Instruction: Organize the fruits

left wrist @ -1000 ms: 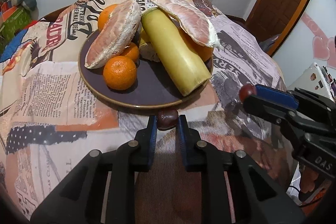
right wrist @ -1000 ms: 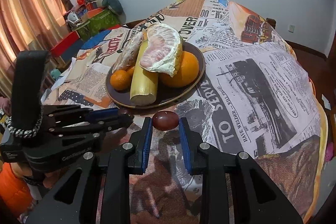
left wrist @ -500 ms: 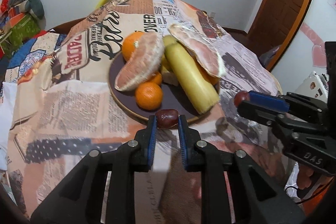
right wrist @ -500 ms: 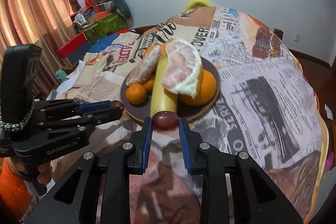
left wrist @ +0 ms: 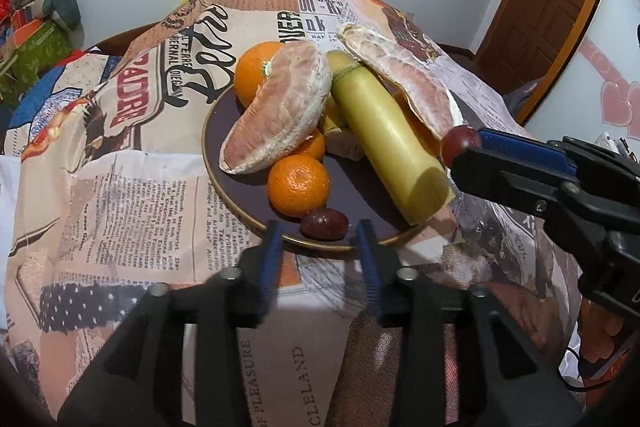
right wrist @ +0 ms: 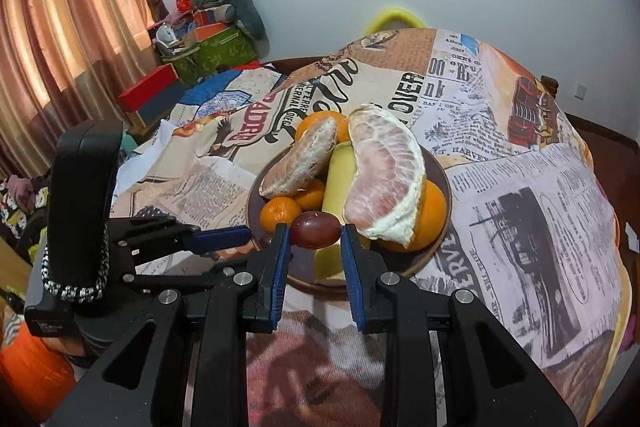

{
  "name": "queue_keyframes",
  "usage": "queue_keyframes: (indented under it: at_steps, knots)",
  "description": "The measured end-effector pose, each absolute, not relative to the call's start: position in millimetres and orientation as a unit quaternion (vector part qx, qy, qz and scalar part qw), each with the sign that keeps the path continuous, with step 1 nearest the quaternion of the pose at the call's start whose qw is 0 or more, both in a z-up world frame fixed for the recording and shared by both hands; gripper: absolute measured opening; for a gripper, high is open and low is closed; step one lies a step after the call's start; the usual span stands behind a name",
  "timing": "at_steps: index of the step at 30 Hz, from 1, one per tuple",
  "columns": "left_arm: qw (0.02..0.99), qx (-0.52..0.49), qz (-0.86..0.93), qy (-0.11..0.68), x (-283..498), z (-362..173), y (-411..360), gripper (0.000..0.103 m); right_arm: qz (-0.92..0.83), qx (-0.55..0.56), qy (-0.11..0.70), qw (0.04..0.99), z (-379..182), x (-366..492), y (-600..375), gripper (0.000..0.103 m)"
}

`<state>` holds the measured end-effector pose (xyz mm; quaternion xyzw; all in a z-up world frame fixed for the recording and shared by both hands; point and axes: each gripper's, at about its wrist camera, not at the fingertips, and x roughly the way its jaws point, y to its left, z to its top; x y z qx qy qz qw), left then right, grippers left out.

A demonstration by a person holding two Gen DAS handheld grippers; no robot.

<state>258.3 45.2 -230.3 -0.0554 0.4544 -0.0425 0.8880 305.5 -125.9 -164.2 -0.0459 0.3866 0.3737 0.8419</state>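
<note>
Red grape btwn open L fingers.

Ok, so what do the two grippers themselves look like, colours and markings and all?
Both are black plastic. The left gripper and the right gripper have blue ribbed pads on their fingers and silver pivot screws. In the right wrist view, the left one has a tall black handle with a black-and-white braided cord, and small white lettering.

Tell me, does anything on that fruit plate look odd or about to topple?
Yes. The right pomelo segment lies propped on an orange and the sugarcane piece, overhanging the plate rim. A dark grape sits right at the near rim.
</note>
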Motion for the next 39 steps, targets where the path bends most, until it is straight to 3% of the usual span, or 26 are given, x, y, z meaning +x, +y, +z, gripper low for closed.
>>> queue_keyframes:
  at_steps: [14,18,24,39]
  knots:
    - [0.917,-0.056,0.007,0.396,244,-193,81,0.040,0.386,-0.058,0.381,0.839,-162,321,-101,0.024]
    - [0.917,-0.061,0.011,0.394,242,-192,87,0.040,0.385,-0.059,0.382,0.838,-161,325,-97,0.039]
    - [0.924,-0.058,0.011,0.378,237,-180,82,0.040,0.382,-0.062,0.365,0.847,-149,316,-104,0.039]
    - [0.978,-0.020,-0.007,0.207,139,-38,35,0.041,0.345,-0.008,0.213,0.914,-23,227,-182,0.039]
